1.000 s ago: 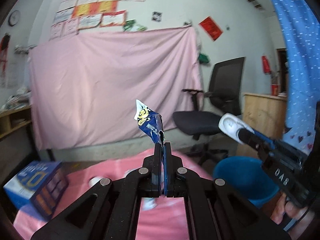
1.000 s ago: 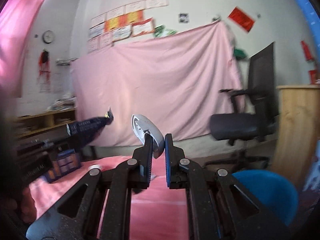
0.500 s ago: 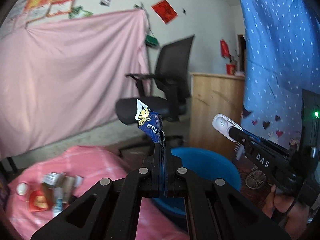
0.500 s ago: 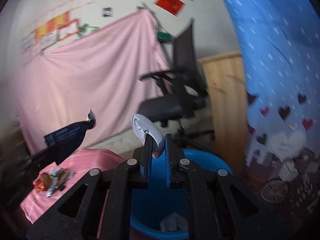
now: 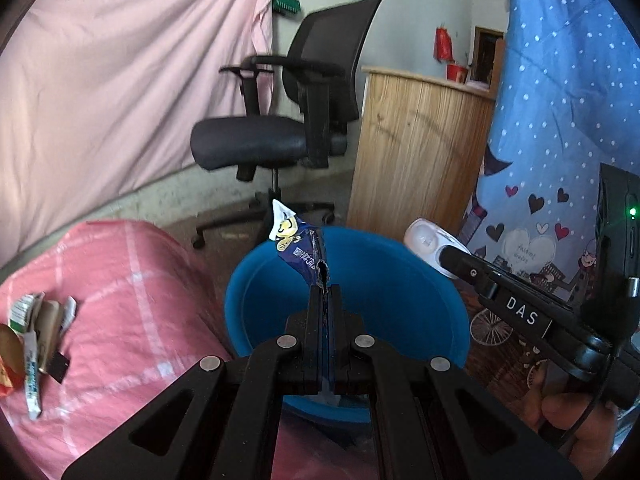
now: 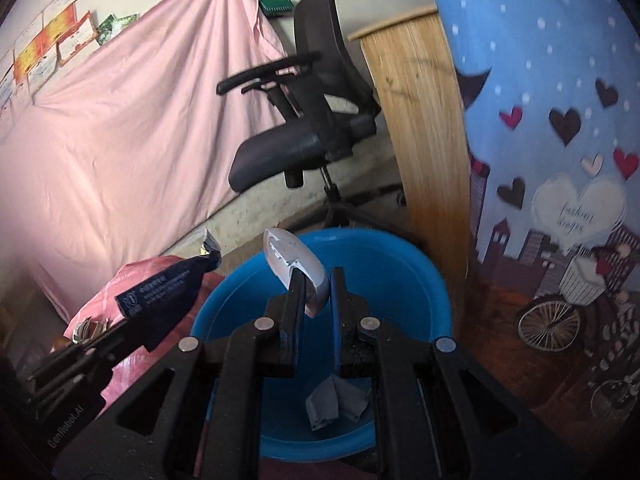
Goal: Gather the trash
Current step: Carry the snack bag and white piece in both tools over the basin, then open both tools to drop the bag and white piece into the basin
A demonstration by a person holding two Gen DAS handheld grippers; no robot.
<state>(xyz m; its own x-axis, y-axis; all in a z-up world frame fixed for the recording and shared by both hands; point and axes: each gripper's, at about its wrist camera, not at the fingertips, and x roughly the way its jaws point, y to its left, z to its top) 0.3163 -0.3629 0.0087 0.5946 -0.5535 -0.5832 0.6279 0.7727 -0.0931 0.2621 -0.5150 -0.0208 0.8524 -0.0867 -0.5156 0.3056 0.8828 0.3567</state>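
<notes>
Both hand-held grippers now over blue basin (image 5: 256, 312).

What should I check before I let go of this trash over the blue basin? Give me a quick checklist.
1. Left gripper clamped on the blue wrapper: ok.
2. Right gripper holding the white plastic piece: ok.
3. Both pieces over the blue basin: ok, by both wrist views.
4. Room in the basin: ok, only a grey crumpled scrap inside.
5. Grippers clear of each other: ok, apart.
6. More trash on the pink cloth: not ok, a wrapper pile remains.
</notes>
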